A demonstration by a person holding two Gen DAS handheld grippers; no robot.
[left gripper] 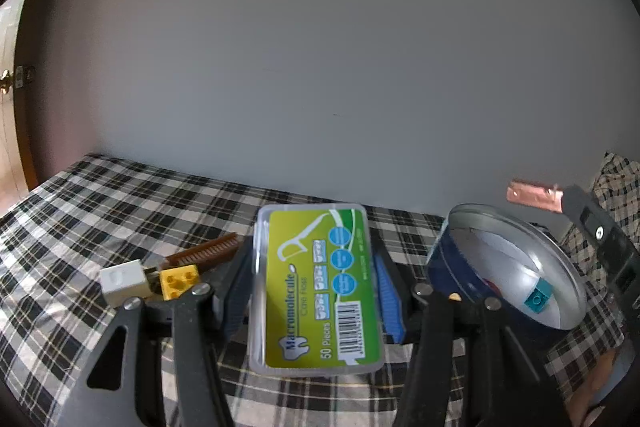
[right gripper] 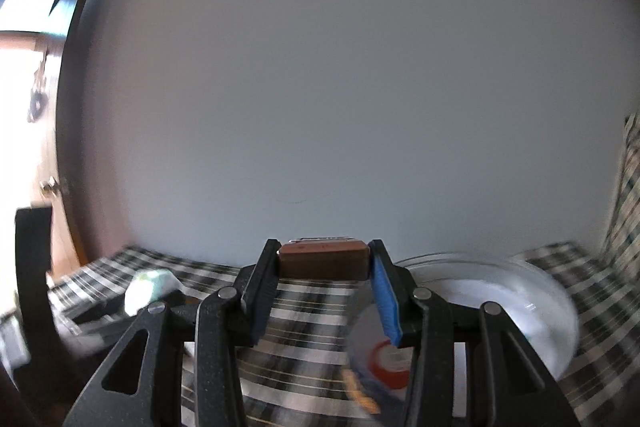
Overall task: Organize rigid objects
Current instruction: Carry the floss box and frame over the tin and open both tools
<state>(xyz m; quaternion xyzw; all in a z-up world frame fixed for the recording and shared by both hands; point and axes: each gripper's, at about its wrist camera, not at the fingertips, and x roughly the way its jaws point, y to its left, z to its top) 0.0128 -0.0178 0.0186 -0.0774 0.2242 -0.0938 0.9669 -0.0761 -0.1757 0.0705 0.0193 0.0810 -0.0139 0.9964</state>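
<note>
The left gripper [left gripper: 316,291] is clamping a clear rectangular plastic box of dental floss picks with a green label [left gripper: 316,287] between its 2 fingers [left gripper: 386,291], holding it raised above the black-and-white checked cloth [left gripper: 120,195] that covers the surface. Taking that floss box as the landmark, a round dark blue metal tin with a silver inside [left gripper: 504,267] is lying tipped toward the camera just to its right, and a small teal toy brick [left gripper: 538,299] is sitting inside the tin near its lower rim. To the left of the floss box, a small yellow toy brick [left gripper: 178,281], a white cube-shaped plug adapter [left gripper: 122,281] and a brown plastic comb [left gripper: 204,251] are lying close together on the cloth, the comb behind the other 2. Further right than the tin and higher, the right gripper is showing from the side with a small copper-brown rectangular block [left gripper: 534,195] at its tip.

In the right wrist view, the right gripper [right gripper: 323,259] is gripping that brown block [right gripper: 323,261] between its fingers [right gripper: 384,291], pressed on both ends and held level above the cloth. The tin [right gripper: 500,291] is showing blurred below and to the right of the block, and the floss box appears as a pale blur at the left [right gripper: 146,289].
</note>
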